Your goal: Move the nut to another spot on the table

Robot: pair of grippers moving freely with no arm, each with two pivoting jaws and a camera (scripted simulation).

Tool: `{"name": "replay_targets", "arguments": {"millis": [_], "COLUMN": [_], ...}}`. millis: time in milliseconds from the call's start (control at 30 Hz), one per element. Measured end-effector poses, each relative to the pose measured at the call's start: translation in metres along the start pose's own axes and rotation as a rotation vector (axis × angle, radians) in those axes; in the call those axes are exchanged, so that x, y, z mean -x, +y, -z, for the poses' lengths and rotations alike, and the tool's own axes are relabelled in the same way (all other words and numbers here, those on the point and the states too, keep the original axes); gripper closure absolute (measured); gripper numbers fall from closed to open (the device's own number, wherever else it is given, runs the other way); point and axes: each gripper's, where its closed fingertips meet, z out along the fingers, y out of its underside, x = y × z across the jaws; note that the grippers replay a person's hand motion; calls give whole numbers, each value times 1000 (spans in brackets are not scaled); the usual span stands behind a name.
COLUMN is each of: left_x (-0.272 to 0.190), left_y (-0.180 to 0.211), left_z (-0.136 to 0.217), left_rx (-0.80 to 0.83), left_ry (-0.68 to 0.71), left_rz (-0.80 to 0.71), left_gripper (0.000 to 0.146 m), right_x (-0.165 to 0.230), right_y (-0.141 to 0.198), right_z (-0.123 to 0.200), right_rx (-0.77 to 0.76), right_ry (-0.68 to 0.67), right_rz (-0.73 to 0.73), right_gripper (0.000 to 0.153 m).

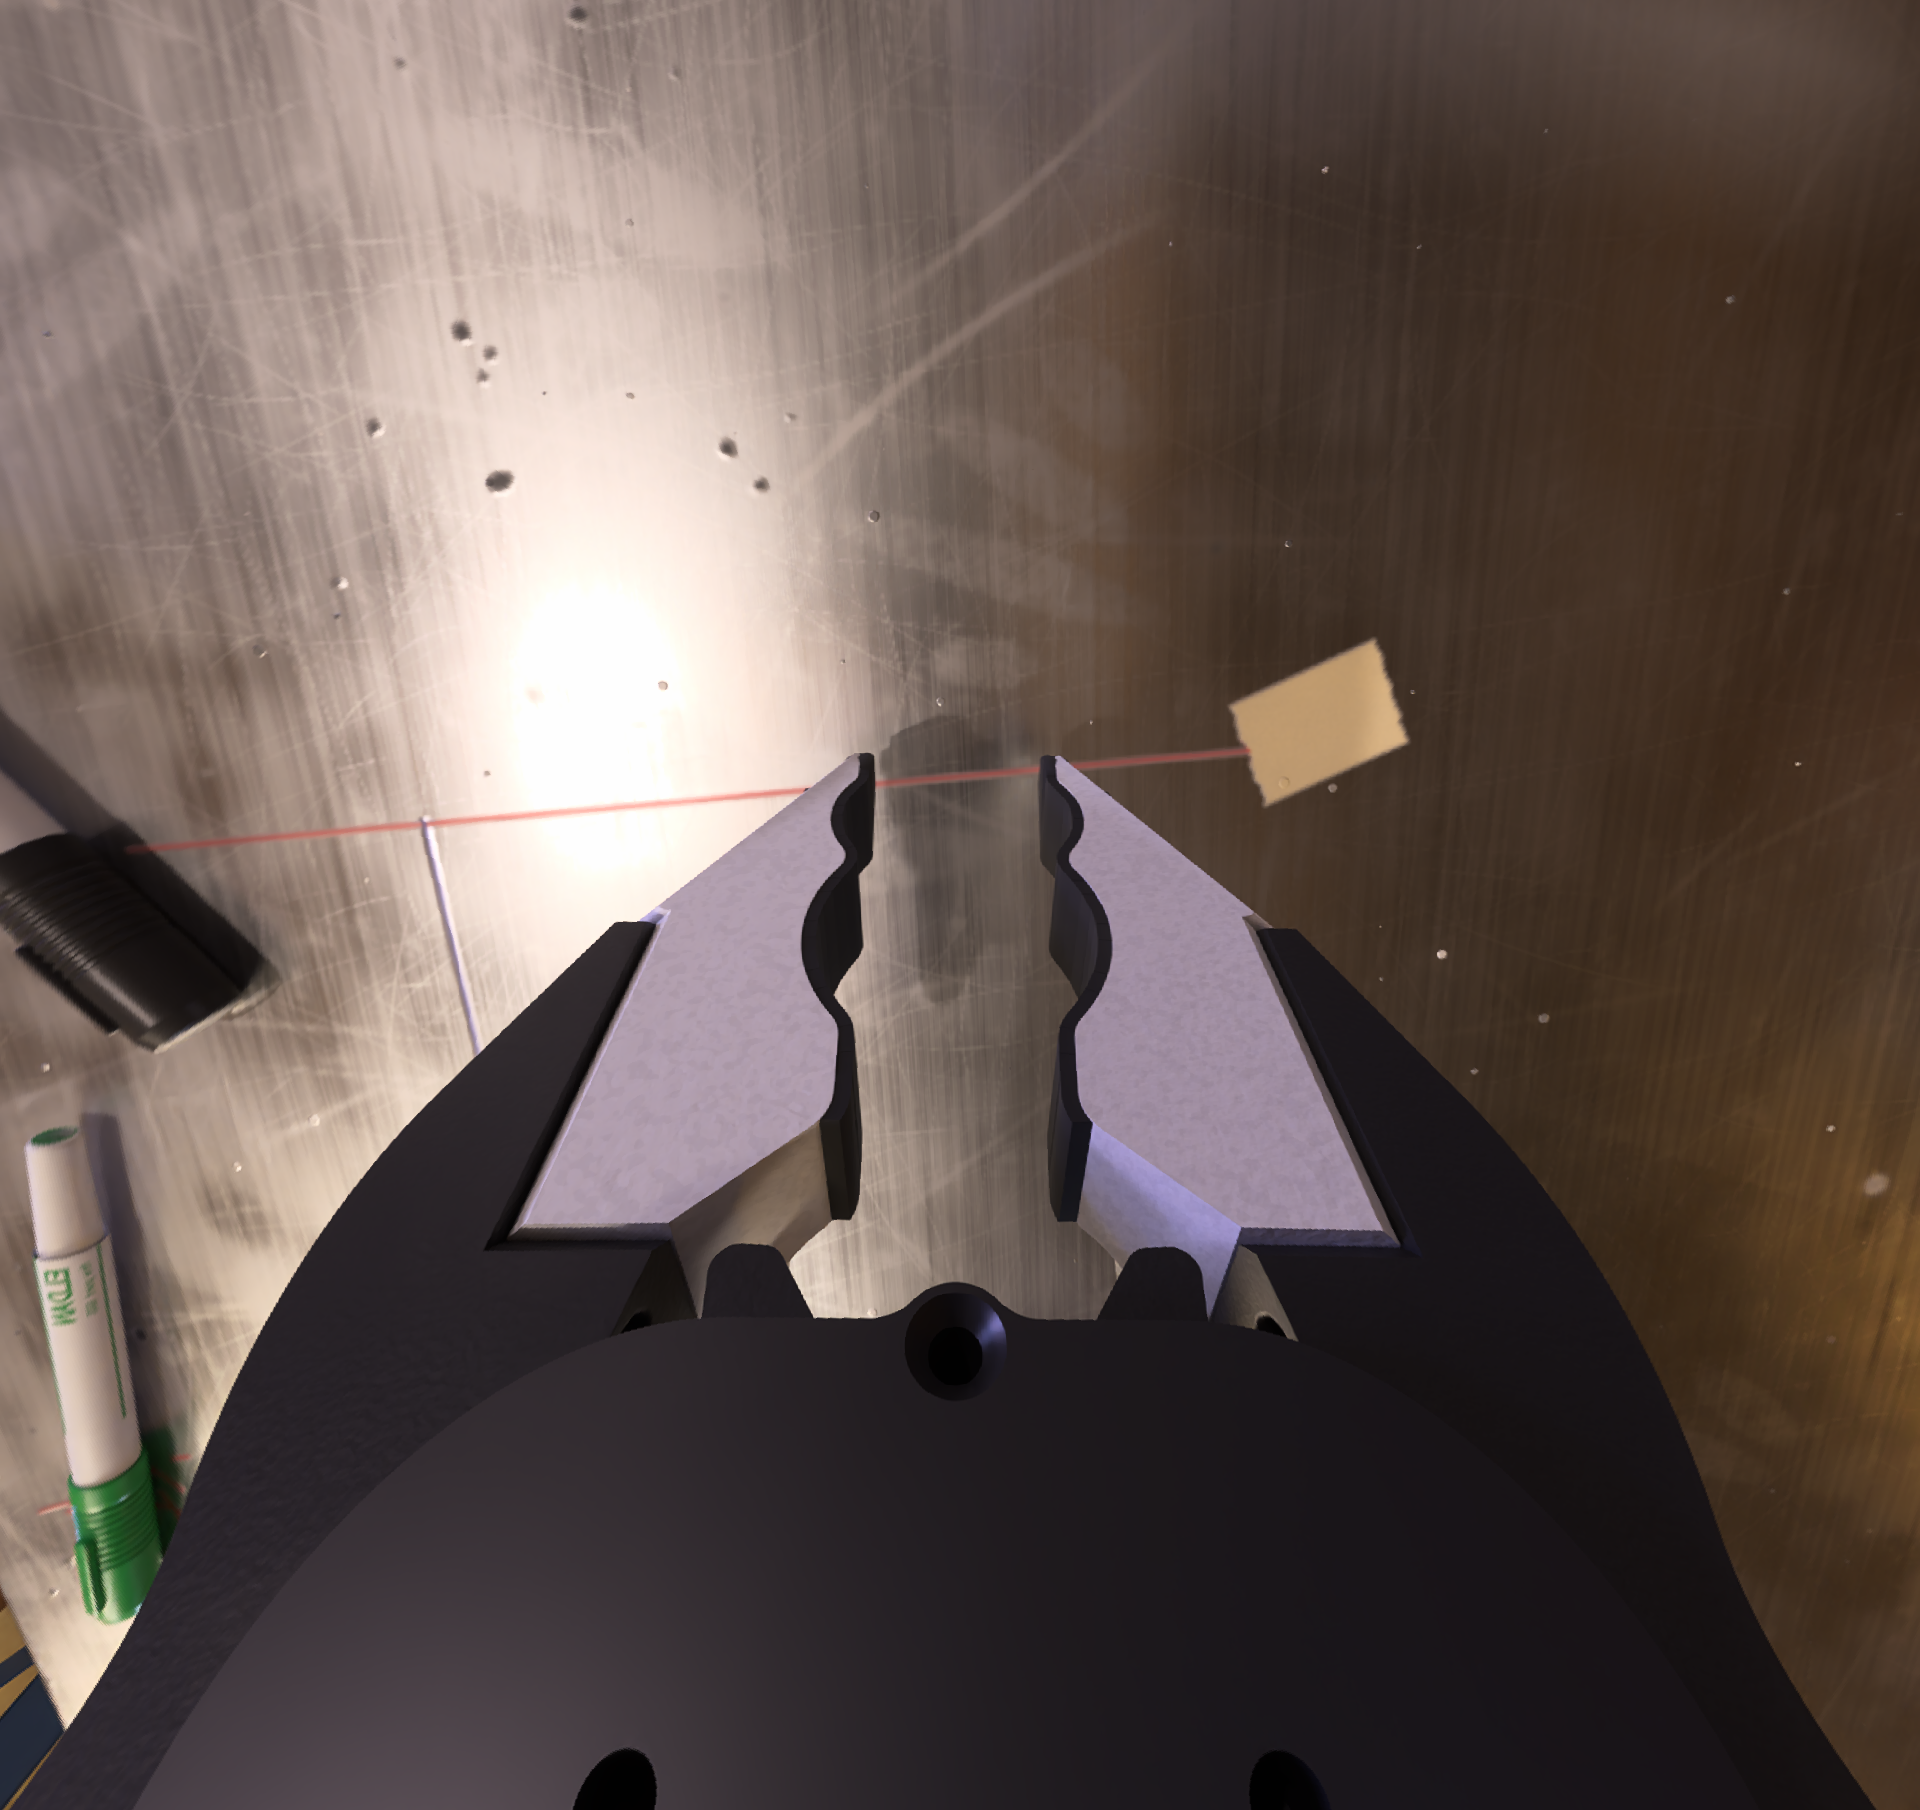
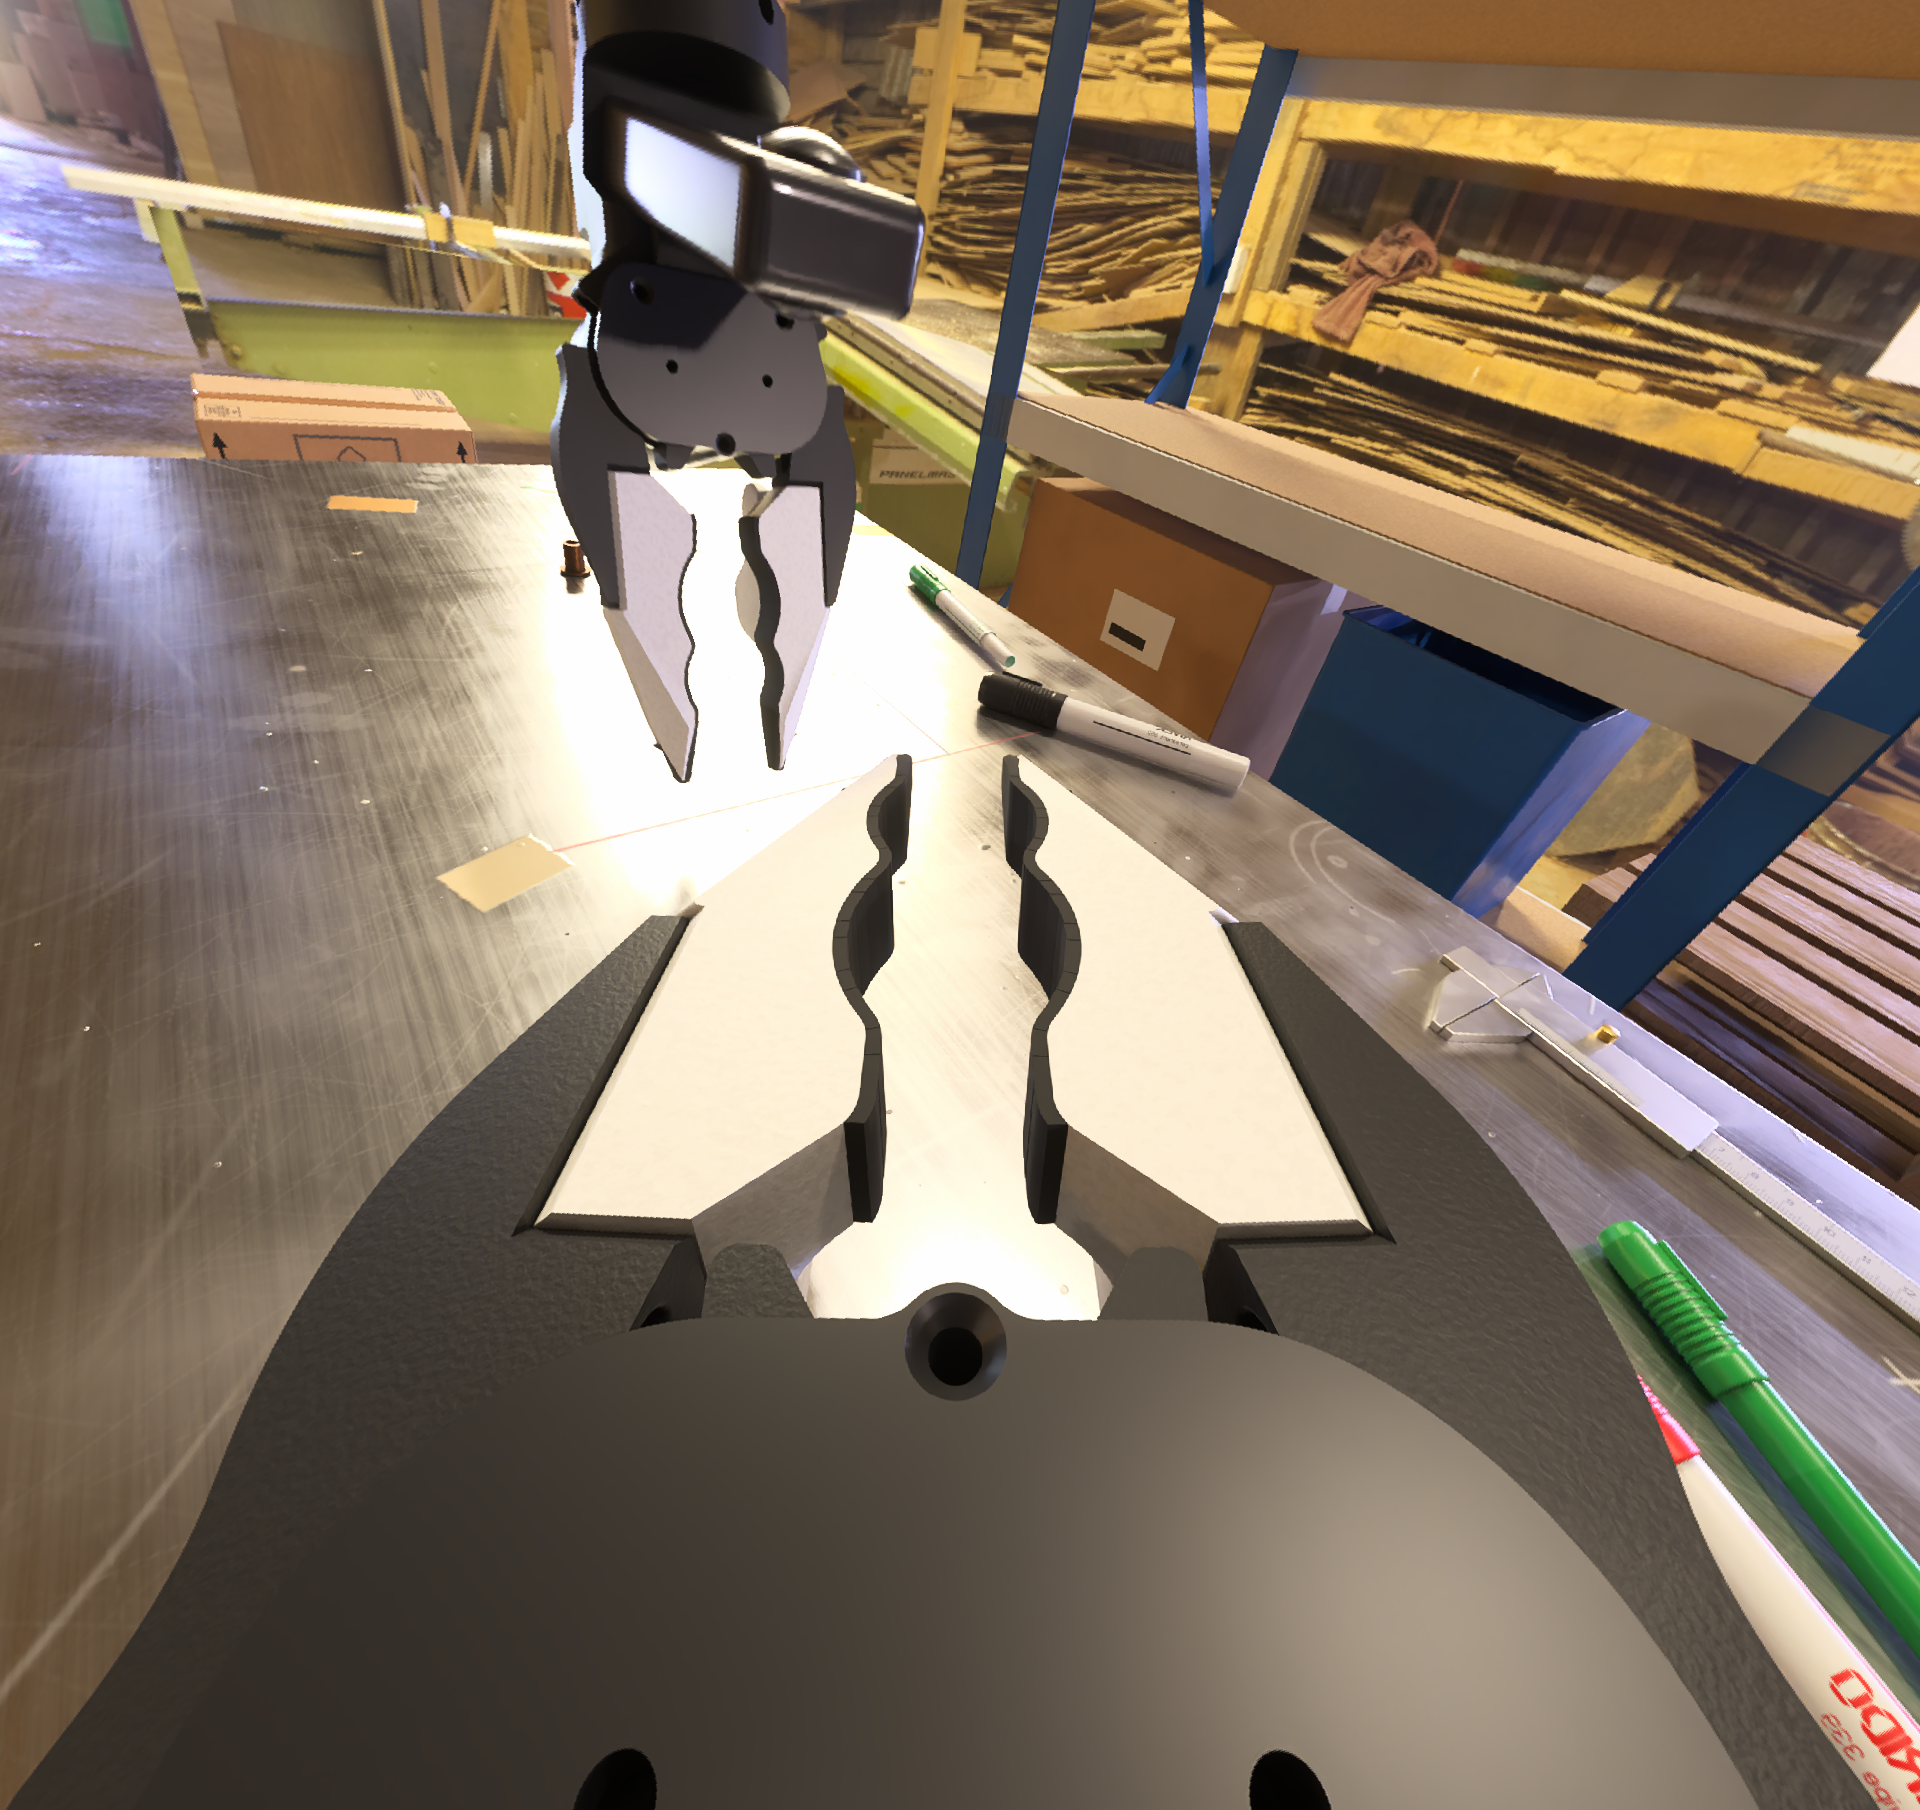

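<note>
**The nut sits far off on the table**

The small brown nut (image 2: 575,558) stands far back on my scratched metal table (image 2: 260,721), well apart from both my tools. My left gripper (image 2: 727,773) hangs above the table, fingers parted and holding nothing. My right gripper (image 2: 956,768) is spread and bare too. Near them lie a tan tape piece (image 2: 506,872) and a black-capped marker (image 2: 1112,730). Wood shelves (image 2: 1455,306) fill the room.
</note>
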Motion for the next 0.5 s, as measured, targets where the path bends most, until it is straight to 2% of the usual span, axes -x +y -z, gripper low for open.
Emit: {"name": "replay_targets", "arguments": {"millis": [167, 267, 500], "left_x": [-1, 0, 15], "left_y": [1, 11, 89], "left_z": [28, 56, 130], "left_rx": [-58, -101, -51], "left_ry": [-48, -80, -185], "left_rz": [5, 11, 112], "left_gripper": [98, 98, 100], "right_x": [1, 1, 0], "right_y": [1, 1, 3], "right_z": [-1, -2, -3], "right_rx": [1, 4, 15], "right_ry": [-6, -8, -3], "right_rz": [-5, -8, -9], "right_gripper": [135, 135, 136]}}
